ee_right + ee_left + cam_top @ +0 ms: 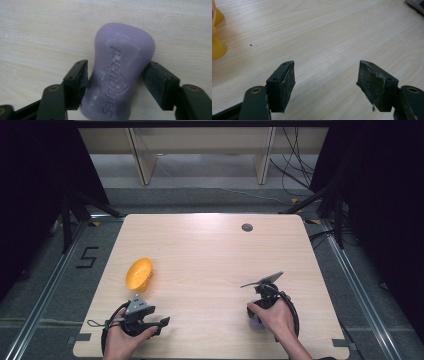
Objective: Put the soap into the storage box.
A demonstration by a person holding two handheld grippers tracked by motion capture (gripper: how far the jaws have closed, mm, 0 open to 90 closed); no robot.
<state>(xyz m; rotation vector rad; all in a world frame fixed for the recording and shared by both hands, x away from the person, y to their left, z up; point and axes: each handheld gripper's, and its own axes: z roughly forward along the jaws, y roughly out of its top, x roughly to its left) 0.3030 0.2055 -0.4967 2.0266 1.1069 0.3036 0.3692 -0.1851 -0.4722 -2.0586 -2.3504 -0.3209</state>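
Purple soap bar (120, 77) between hand-held gripper (116, 75) jaws

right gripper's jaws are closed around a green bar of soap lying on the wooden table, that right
Not quite: the bar of soap is purple, not green. The right gripper view shows it lying on the wooden table with the right gripper closed around its narrow waist, both jaws pressing its sides.

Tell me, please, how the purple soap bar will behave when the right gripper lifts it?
The soap bar looks solid, so probably stiff. Its smooth, rounded sides may slip, though the right gripper pinches its narrow waist. It lies flat on the table, so rolling seems unlikely.
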